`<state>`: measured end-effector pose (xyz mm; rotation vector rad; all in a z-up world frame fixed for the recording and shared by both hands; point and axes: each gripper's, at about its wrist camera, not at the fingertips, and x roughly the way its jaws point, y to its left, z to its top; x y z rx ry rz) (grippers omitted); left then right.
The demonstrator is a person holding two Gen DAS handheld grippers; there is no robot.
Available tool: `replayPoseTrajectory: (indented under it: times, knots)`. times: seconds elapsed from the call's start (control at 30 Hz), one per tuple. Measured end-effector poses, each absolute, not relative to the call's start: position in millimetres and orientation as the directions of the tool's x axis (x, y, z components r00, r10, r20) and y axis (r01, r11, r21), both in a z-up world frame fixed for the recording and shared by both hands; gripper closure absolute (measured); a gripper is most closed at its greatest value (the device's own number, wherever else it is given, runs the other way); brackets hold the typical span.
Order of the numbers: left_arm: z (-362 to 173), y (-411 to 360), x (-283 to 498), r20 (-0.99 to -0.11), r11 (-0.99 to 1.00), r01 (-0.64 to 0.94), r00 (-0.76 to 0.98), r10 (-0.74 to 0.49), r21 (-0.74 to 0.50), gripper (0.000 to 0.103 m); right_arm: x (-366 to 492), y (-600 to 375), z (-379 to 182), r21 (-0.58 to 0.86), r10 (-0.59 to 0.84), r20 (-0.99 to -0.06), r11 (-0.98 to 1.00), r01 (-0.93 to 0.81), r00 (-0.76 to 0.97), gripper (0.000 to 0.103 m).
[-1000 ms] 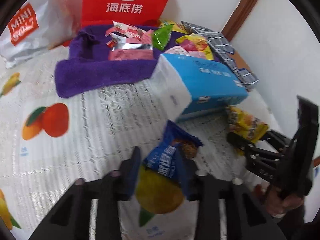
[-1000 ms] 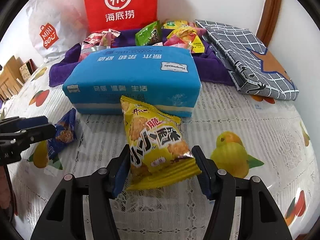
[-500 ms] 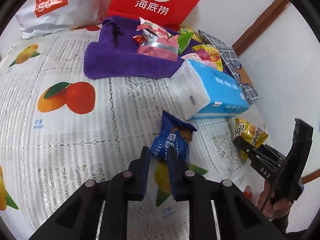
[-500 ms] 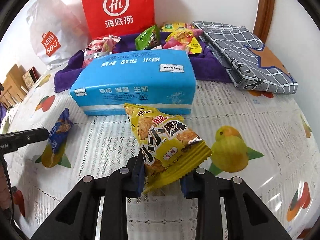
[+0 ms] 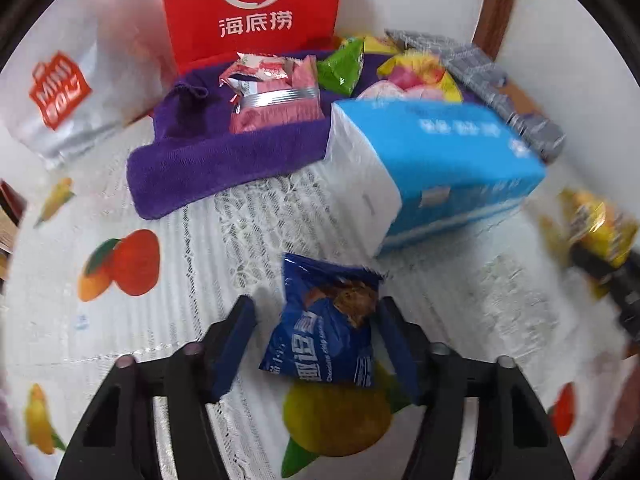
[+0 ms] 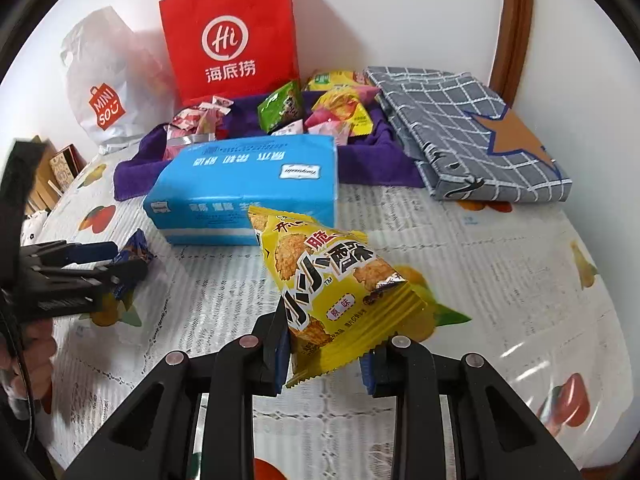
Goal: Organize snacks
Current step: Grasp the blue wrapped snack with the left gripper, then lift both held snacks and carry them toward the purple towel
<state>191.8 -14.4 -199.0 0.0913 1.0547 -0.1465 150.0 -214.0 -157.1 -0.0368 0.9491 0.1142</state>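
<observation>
A blue snack packet lies on the fruit-print tablecloth between the fingers of my left gripper. Its jaws are opening: there is a gap at the left pad, while the right pad is close against the packet. The right wrist view shows the same packet at the far left, with the left gripper around it. My right gripper is shut on the lower end of a yellow snack packet and holds it above the table. Several more snack packets lie on a purple towel.
A blue tissue pack lies between the grippers and the towel. A red paper bag and a white plastic bag stand against the back wall. A folded grey checked cloth lies at the back right.
My left gripper's jaws, nearly shut half a second ago, have spread and now straddle the blue packet. My right gripper closed on the yellow packet and lifted it off the cloth.
</observation>
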Motion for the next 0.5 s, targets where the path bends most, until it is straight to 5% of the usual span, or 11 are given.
replayPoseTrajectory:
  times: [0.1,0.5]
  knots:
    - [-198,-20,189,-0.870,0.985,0.172,0.485,-0.083,0.001,0.064,149,-218,-157,0.035,0.097,-0.811,0.992,-0.118,0.576,0.075]
    - [-180,-22,167,-0.868,0.988,0.143,0.480,-0.124,-0.062,0.066,141,-220,-150,0.048,0.115,-0.804,0.990,-0.129,0.584,0.075]
